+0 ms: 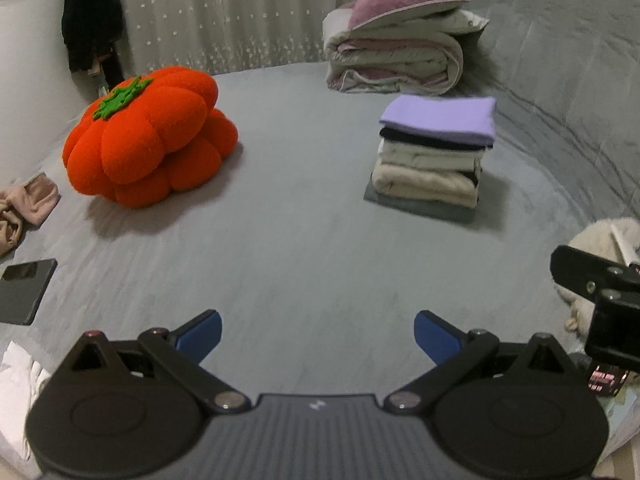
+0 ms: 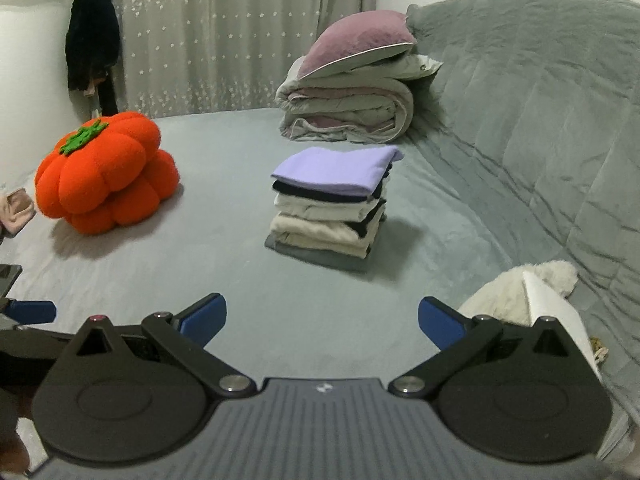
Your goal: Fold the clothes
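Clothes stack (image 2: 332,208) sits mid-bed (image 2: 224,272); a fluffy white garment (image 2: 508,296) lies near my right gripper (image 2: 322,322). Both jaws gape empty; left gripper (image 1: 318,338) could topple the stack.

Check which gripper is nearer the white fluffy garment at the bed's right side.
Right. The right gripper sits just left of the white fluffy garment, its right finger almost at the fabric. The left gripper is farther left, with the right gripper between it and the garment.
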